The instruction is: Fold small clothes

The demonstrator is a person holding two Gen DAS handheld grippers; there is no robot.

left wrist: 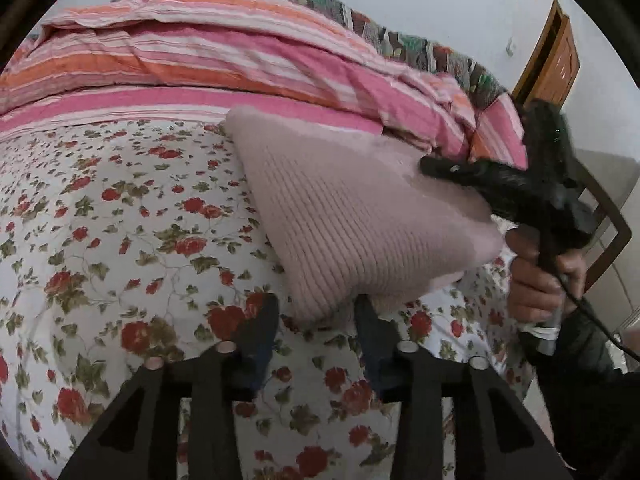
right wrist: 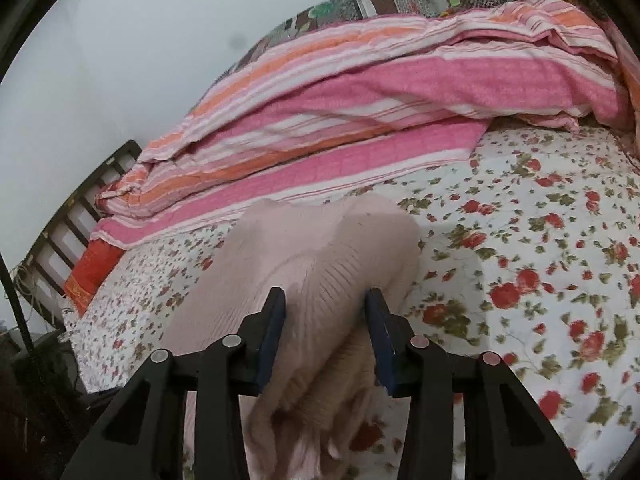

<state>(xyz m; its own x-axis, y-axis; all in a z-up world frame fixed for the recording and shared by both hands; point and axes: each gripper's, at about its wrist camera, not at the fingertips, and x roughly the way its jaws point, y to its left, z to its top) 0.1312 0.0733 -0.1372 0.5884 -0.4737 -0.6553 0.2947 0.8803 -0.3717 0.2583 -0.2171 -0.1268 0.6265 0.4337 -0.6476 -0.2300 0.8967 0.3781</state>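
A pale pink ribbed knit garment (left wrist: 352, 216) lies folded on the floral bed sheet (left wrist: 120, 220). In the left wrist view my left gripper (left wrist: 316, 312) is open, its fingertips just short of the garment's near corner. My right gripper (left wrist: 430, 168) comes in from the right over the garment's far edge. In the right wrist view the right gripper (right wrist: 326, 300) has its jaws apart on either side of a thick fold of the garment (right wrist: 320, 256); whether the pads press the cloth I cannot tell.
A pink, orange and white striped quilt (left wrist: 240, 64) is bunched along the far side of the bed. A patterned blanket (left wrist: 400, 44) lies behind it. A dark slatted bed frame (right wrist: 80, 208) and a wooden door (left wrist: 556, 52) stand at the edges.
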